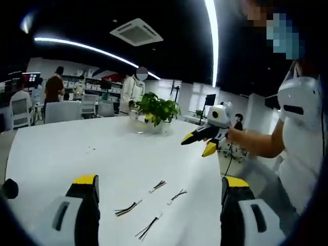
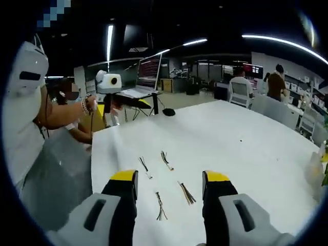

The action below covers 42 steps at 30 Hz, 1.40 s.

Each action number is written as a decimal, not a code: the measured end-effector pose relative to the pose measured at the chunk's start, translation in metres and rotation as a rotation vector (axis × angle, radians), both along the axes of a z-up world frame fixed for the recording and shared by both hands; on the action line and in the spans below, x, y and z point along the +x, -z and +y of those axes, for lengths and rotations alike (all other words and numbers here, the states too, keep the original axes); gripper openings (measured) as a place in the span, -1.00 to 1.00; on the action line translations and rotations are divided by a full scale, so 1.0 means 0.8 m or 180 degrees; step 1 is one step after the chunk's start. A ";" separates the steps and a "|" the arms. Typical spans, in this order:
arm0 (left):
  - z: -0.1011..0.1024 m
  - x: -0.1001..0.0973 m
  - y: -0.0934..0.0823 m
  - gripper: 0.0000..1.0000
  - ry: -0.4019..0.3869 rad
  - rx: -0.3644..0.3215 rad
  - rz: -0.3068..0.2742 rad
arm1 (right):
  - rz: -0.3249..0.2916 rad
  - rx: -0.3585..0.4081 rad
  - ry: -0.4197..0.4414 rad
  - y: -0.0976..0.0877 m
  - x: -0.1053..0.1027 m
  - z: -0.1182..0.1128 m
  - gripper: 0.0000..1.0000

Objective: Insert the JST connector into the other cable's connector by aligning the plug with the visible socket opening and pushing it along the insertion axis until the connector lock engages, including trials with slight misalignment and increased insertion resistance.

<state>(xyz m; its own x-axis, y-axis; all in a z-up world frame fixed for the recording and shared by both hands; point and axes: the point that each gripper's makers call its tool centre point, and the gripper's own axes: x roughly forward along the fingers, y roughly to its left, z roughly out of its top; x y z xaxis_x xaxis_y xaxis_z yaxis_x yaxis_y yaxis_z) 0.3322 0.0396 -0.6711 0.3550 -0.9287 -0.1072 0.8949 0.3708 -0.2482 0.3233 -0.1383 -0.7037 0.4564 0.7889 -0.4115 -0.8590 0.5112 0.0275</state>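
Nearest us, the left gripper [image 1: 160, 197] and the right gripper [image 2: 170, 192] both stand with jaws apart, holding nothing. Just beyond, four short black-wired JST cables [image 2: 165, 159] lie loose and separate on the white counter [image 2: 246, 148] (their connector ends are too small to read). Farther off stands a green potted plant [image 1: 156, 108]. We should pick two cables near their plugs, so the socket opening faces the plug squarely.

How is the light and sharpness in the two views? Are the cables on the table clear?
Left gripper view: dark ceiling, bright strip lights, table nearly washed out, cables small and soft, edges bent by fisheye. Right gripper view: same glare on the table, cables thin but visible; connectors too small to tell.
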 end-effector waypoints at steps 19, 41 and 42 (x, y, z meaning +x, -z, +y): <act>-0.005 0.069 -0.035 0.87 0.0090 -0.0169 -0.0339 | -0.0458 0.0622 -0.0154 -0.058 0.067 0.028 -0.18; -0.072 0.074 0.160 0.10 0.0202 0.1041 -0.0208 | 0.0071 0.0087 -0.0247 0.084 0.080 0.059 -0.64; -0.072 0.074 0.162 0.07 0.0193 0.1036 -0.0232 | 0.0101 0.0055 -0.0246 0.090 0.079 0.058 -0.64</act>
<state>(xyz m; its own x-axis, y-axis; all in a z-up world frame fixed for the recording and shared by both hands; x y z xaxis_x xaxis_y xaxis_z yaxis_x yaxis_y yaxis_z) 0.3916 -0.0182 -0.8005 0.3180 -0.8695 -0.3779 0.9288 0.3657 -0.0600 0.3866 -0.0917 -0.7757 0.3807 0.8285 -0.4108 -0.8945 0.4425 0.0636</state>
